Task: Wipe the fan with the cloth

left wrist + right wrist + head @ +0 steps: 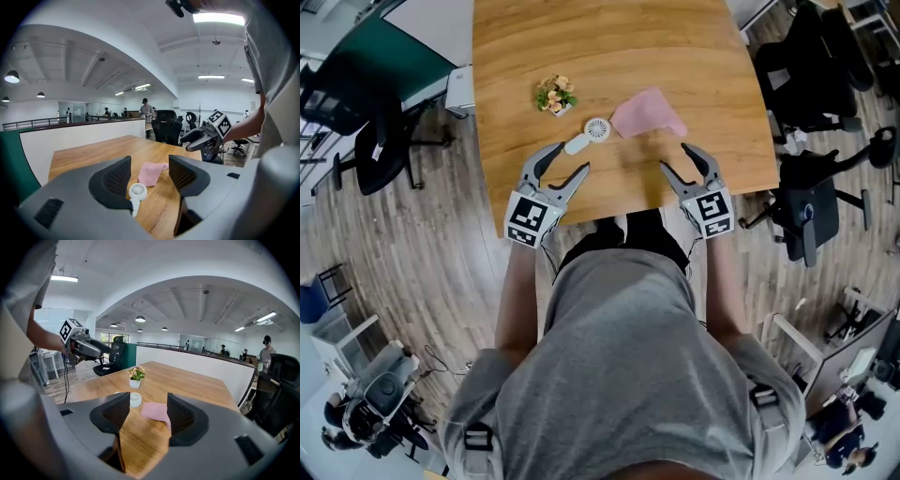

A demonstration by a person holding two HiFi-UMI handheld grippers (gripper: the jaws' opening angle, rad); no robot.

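A small white hand fan [590, 134] lies flat on the wooden table [609, 56], its round head toward a crumpled pink cloth [645, 114] just to its right. My left gripper [570, 165] hovers near the fan's handle, open and empty, its jaws still spreading a little. In the left gripper view the fan [137, 192] and the cloth [150, 172] lie ahead between the jaws. My right gripper [687, 161] is open and empty, a short way in front of the cloth. The right gripper view shows the cloth [156, 411] and the fan [135, 400] ahead.
A small potted flower [555, 95] stands on the table left of the fan. Black office chairs [811, 70] stand on the wood floor at the right and another [370, 131] at the left. The table's near edge [619, 208] runs just under both grippers.
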